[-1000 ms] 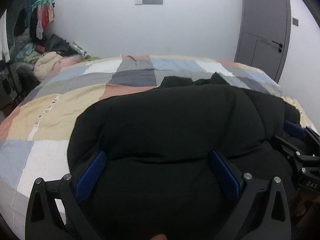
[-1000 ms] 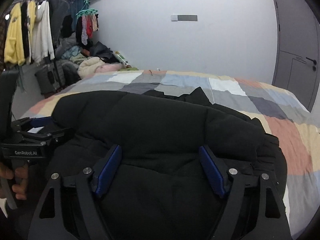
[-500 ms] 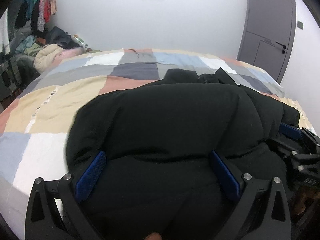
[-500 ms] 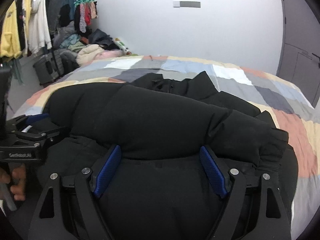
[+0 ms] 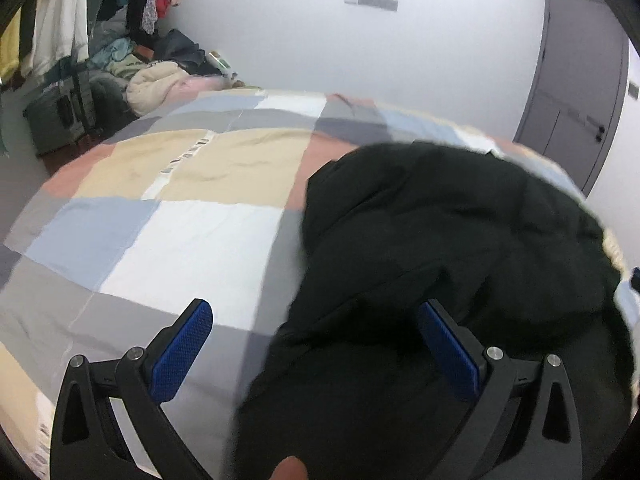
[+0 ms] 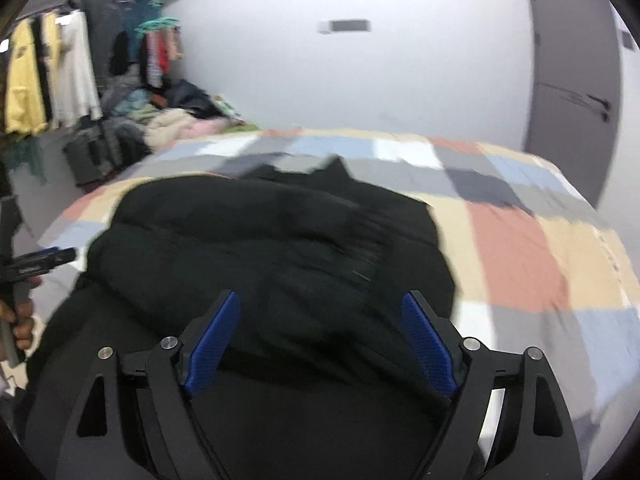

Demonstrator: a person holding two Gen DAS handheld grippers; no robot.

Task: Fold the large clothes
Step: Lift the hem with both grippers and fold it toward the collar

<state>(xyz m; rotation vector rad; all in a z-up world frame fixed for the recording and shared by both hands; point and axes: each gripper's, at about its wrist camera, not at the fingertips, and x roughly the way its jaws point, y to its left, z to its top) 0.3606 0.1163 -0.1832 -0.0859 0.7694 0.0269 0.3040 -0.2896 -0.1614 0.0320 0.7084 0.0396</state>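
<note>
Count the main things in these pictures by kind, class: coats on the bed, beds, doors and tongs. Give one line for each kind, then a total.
Black coat: 1
Bed: 1
Door: 1
Tongs: 2, left tongs and right tongs, both open
Total: 5

The left gripper point(image 5: 316, 342) is hovering with its jaws spread wide, its blue pads point(image 5: 182, 350) gripping nothing. A black puffer jacket point(image 5: 452, 264) is lying bunched on the bed point(image 5: 192, 232), filling the right half of the view and reaching under the right pad. The left pad is hanging over the bare patchwork cover of white, grey, beige, pink and blue squares. Beyond the bed, clothes are hanging on a rack point(image 5: 60, 20) at the left, a heap of laundry point(image 5: 160, 84) is sitting below it, and a grey door point(image 5: 580, 84) is standing shut at the right.
</note>
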